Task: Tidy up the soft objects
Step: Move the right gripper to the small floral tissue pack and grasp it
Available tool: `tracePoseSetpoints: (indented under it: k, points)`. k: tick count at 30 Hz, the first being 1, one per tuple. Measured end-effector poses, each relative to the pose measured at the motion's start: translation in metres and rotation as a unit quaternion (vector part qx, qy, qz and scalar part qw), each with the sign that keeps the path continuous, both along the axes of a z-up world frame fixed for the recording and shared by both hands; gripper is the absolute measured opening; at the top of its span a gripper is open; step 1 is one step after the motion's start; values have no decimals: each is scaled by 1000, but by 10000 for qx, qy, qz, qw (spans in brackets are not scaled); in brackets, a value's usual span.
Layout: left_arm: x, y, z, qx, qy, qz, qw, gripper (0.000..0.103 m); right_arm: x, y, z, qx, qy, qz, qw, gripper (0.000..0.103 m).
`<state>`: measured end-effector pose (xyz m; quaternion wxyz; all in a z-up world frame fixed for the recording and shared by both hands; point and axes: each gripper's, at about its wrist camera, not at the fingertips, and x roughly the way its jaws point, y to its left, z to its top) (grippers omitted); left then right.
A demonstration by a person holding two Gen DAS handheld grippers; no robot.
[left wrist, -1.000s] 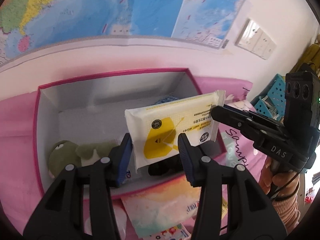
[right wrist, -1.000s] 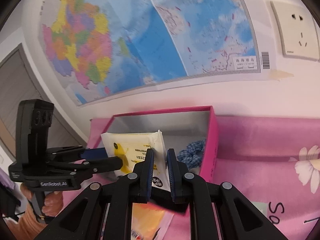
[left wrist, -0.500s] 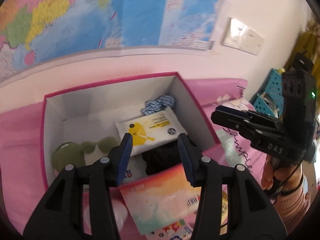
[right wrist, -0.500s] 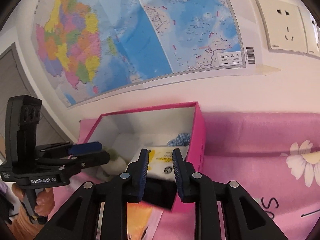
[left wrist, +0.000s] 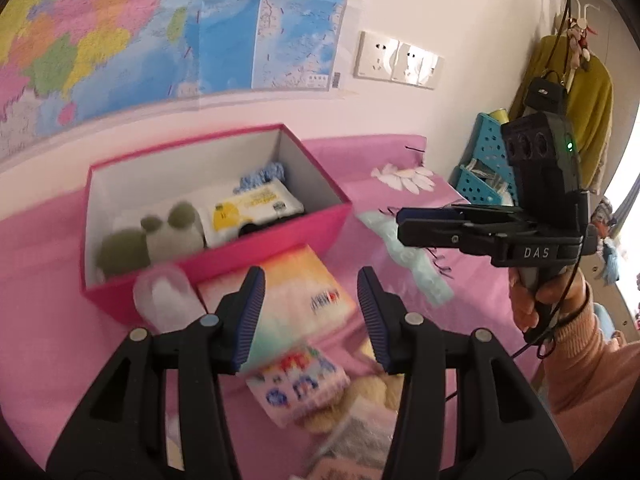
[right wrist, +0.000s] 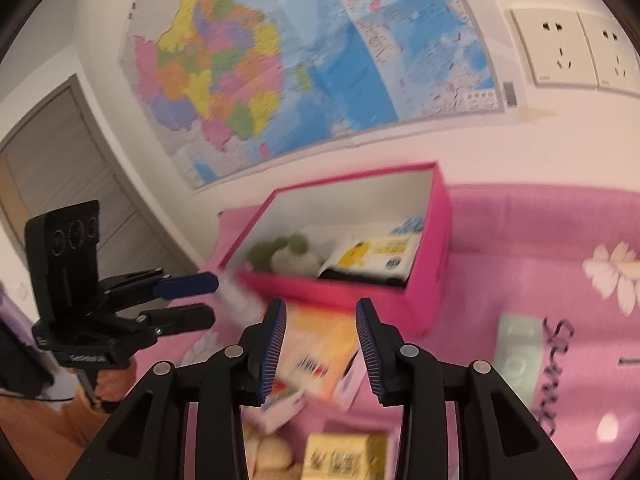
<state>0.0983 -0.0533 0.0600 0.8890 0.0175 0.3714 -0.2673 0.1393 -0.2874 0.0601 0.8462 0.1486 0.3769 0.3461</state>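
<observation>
- Grippers up front: left gripper (left wrist: 310, 312) parted, empty; right gripper (right wrist: 320, 340) just opening, nothing between its jaws.
- Pastel packet (left wrist: 296, 300) lies below both.
- Pink box (left wrist: 256, 254) at twelve o'clock holds the wet-wipes pack (left wrist: 250, 210), green plush (left wrist: 160, 232) at its nine.

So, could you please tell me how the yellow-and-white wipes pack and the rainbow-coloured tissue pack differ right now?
The wipes pack lies inside the pink box; the tissue pack lies outside on the pink cloth, against the box's front wall. The wipes pack is white with a yellow patch; the tissue pack is pastel rainbow. Both lie flat, and no gripper holds either.
</observation>
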Motion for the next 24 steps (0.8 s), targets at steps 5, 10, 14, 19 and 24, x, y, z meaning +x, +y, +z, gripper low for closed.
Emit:
tracePoseSetpoints:
  k: [5, 10, 14, 19, 24]
  points:
    - [-23, 16, -22, 54, 194, 176, 9996, 50, -27, 13, -15, -29, 225, 377, 9990, 42]
    - [-31, 29, -53, 45, 608, 396, 9974, 50, -39, 29, -36, 7, 512, 612, 9968, 42]
    - [-30, 37, -76, -21, 975, 554, 9937, 50, -38, 43, -53, 68, 763, 707, 9946, 42]
    - [-31, 39, -90, -225, 1212, 515, 9910, 50, -38, 59, -72, 68, 1029, 823, 9913, 42]
    - [-29, 33, -99, -267, 1357, 436, 9894, 50, -37, 67, -83, 95, 1173, 835, 9895, 42]
